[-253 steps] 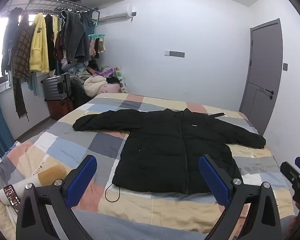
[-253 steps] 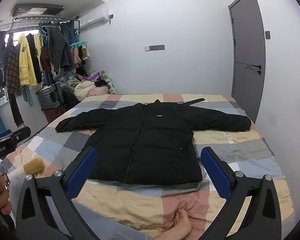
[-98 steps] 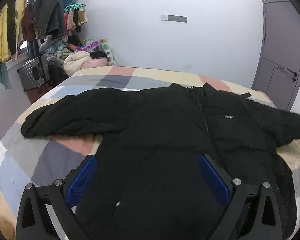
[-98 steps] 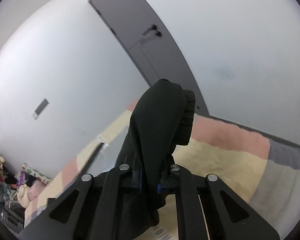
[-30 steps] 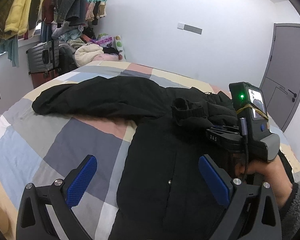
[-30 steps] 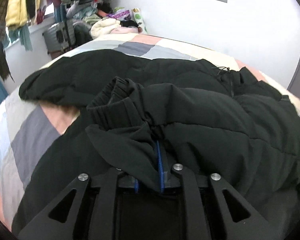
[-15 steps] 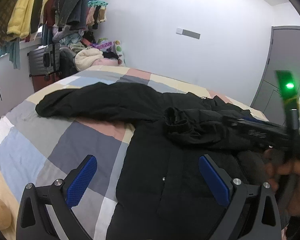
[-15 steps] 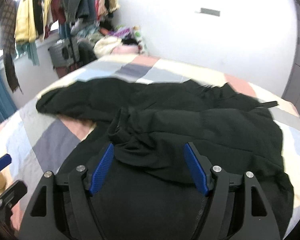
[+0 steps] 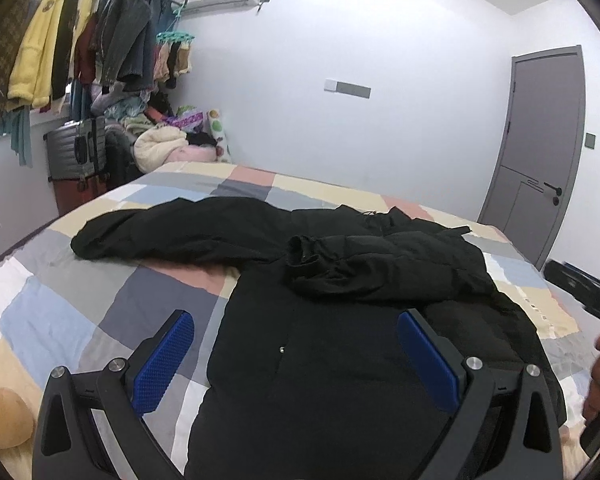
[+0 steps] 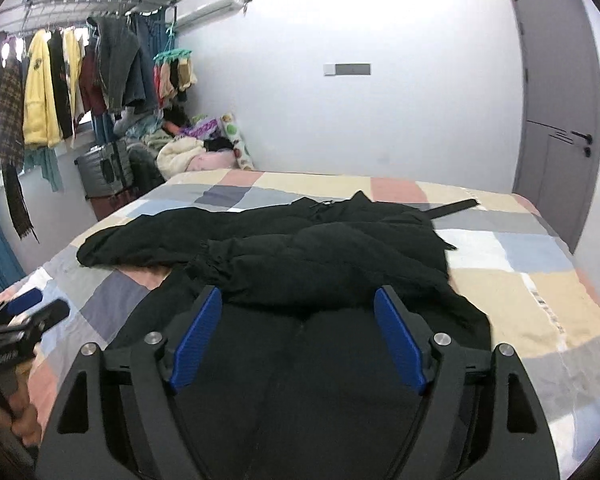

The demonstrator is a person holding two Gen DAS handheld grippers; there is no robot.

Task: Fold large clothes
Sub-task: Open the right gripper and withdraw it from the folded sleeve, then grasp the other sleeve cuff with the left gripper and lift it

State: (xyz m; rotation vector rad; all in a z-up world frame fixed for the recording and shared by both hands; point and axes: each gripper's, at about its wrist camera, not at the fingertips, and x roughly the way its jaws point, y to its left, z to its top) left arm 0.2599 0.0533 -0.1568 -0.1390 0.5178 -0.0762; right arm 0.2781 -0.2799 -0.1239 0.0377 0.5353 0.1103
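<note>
A black puffer jacket (image 9: pixel 340 360) lies front up on a patchwork bed (image 9: pixel 100 308). Its right sleeve (image 9: pixel 380 268) is folded across the chest, with the cuff pointing left. Its left sleeve (image 9: pixel 172 232) still lies stretched out to the left. The jacket also shows in the right wrist view (image 10: pixel 320 264). My left gripper (image 9: pixel 296 360) is open and empty above the jacket's lower half. My right gripper (image 10: pixel 298 332) is open and empty above the jacket, just short of the folded sleeve (image 10: pixel 300 264).
A rack of hanging clothes (image 9: pixel 80 48) and a grey suitcase (image 9: pixel 76 152) stand at the far left, beside a heap of clothes (image 9: pixel 168 140). A grey door (image 9: pixel 536 152) is at the right. A tan cushion (image 9: pixel 4 416) lies at the bed's near left.
My right gripper has let go of the sleeve, opened, and drawn back from the jacket. The sleeve now rests across the chest. My left gripper has pulled back slightly.
</note>
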